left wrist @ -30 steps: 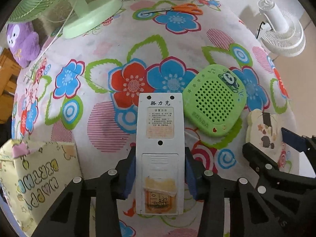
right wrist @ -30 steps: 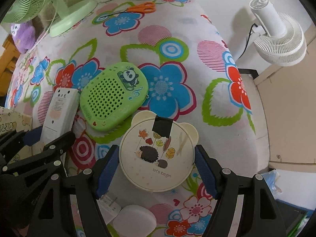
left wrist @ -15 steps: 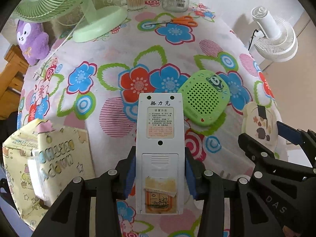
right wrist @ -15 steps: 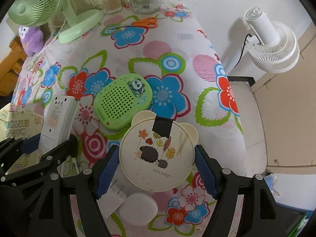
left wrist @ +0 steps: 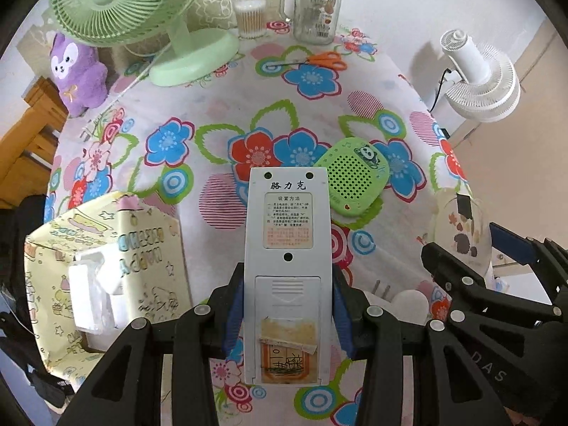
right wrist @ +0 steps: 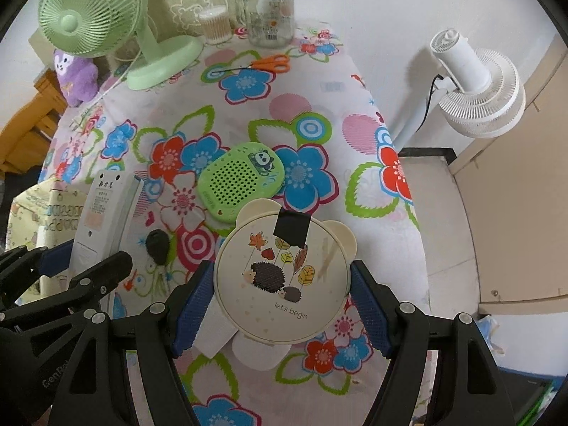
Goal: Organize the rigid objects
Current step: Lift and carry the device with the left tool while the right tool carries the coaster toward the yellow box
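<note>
the left gripper [left wrist: 287, 305] is clenched on a white remote control [left wrist: 287, 255], its blue pads pressed to the remote's two long sides near the battery cover (back side facing the camera), held above the flowered tablecloth [left wrist: 220, 113]. the right gripper [right wrist: 282, 305] grasps a round cream box [right wrist: 282, 280] with a hedgehog print, one pad on each side of its rim, held above the table's near right edge. a green panda speaker [right wrist: 241, 183] lies on the cloth toward the right edge, just beyond the box. a yellow paper bag [left wrist: 99, 266] stands by the near left corner.
</note>
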The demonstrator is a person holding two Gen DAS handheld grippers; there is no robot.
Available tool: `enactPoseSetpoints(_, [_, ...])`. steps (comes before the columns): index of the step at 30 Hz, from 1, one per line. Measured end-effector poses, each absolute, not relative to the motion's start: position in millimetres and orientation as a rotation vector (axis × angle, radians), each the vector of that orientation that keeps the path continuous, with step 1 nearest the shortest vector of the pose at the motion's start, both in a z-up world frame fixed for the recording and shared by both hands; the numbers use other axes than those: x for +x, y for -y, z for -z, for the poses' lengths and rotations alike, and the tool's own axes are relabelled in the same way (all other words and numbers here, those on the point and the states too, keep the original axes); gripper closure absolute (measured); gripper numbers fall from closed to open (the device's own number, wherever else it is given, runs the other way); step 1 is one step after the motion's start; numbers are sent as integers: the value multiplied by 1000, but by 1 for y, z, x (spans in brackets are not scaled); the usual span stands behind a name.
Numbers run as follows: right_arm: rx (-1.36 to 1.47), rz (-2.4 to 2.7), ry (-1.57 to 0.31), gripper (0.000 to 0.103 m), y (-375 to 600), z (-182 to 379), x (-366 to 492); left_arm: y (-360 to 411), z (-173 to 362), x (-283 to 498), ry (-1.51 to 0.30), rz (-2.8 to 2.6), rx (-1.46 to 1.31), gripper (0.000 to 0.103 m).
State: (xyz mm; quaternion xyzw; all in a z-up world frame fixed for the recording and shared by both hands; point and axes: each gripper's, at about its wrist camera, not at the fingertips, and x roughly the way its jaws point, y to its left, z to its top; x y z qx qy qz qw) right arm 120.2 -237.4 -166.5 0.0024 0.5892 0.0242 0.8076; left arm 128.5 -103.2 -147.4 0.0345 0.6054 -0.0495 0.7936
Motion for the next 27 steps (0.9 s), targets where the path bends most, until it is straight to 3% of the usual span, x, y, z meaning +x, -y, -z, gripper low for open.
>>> enactPoseSetpoints(27, [-16,-52,-1151,26,221,101,83,88,86,81,-1184,119,69,58])
